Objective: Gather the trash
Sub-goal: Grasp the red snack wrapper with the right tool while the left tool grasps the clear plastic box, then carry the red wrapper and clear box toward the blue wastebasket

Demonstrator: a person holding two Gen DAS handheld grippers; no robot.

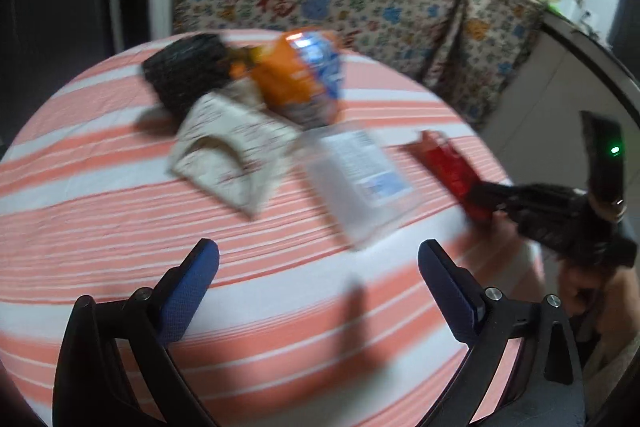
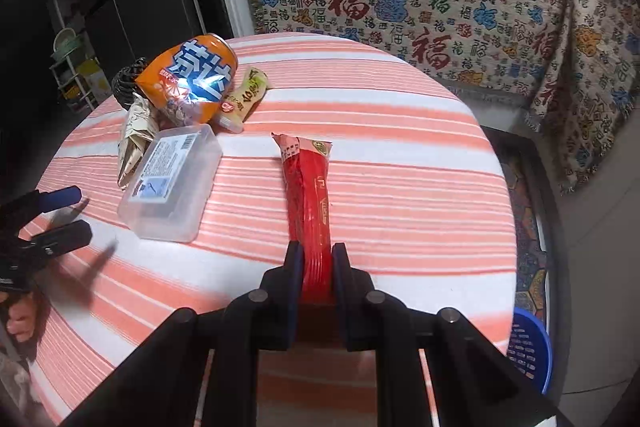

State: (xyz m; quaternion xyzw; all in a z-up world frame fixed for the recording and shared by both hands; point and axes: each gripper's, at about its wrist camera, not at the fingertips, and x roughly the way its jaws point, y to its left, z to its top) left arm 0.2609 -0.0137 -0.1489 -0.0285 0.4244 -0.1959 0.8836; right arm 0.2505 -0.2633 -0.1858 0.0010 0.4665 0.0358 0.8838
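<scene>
The left gripper is held spread wide above the striped cloth, nothing between its blue textured pads. Further back a dark woven object, crumpled printed paper, a glossy orange can, a clear rectangular plastic box and a small yellow packet are clustered. To the right, a long red foil wrapper is pinched at its near end by the right gripper.

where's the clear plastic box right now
In the right wrist view the clear plastic box lies on the striped tablecloth, left of the red wrapper and just in front of the orange can, with the crumpled paper wrapper at its left.
</scene>
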